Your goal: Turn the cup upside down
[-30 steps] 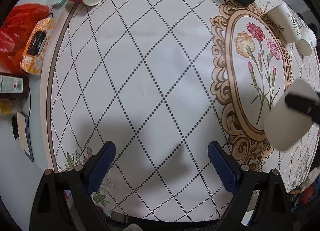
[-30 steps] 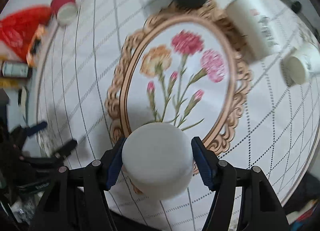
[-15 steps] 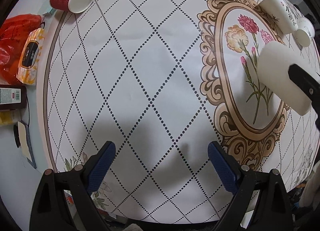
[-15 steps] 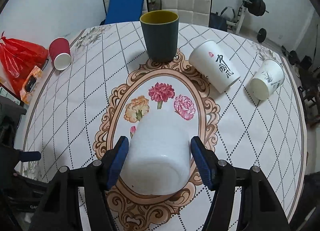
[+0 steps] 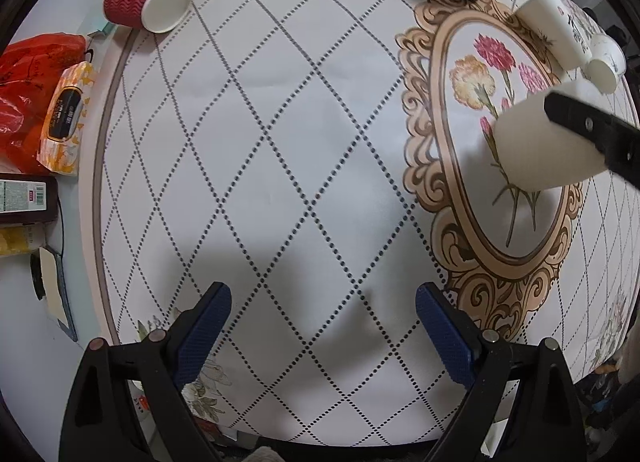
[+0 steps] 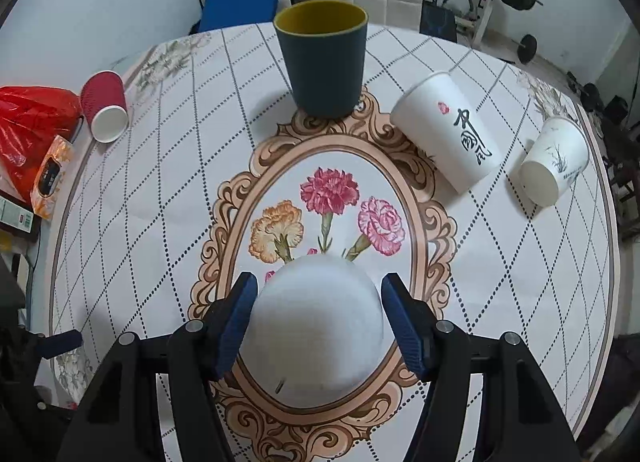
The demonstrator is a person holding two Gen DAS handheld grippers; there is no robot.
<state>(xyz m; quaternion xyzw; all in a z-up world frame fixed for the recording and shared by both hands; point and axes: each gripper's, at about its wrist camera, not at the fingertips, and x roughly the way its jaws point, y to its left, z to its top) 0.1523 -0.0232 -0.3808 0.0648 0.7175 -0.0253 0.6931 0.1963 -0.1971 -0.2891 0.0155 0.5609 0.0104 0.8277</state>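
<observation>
My right gripper [image 6: 318,318] is shut on a plain white cup [image 6: 316,326], its blue pads pressing both sides. The cup is held base-up over the flower oval of the tablecloth [image 6: 160,182]; whether its rim touches the cloth is hidden. In the left wrist view the same cup [image 5: 532,146] shows at the right with a black finger [image 5: 592,128] of the right gripper across it. My left gripper [image 5: 322,320] is open and empty above the near edge of the table.
A dark cup with yellow inside [image 6: 322,62] stands upright behind the oval. Two white printed cups [image 6: 446,134] [image 6: 554,160] lie on their sides at right. A red cup [image 6: 104,110] lies at far left, beside a red bag [image 6: 28,134] and a tissue pack [image 6: 50,174].
My right gripper has turned the white cup from lying tilted to base-up and lowered it over the flower oval. The left gripper has stayed open and nearly still.
</observation>
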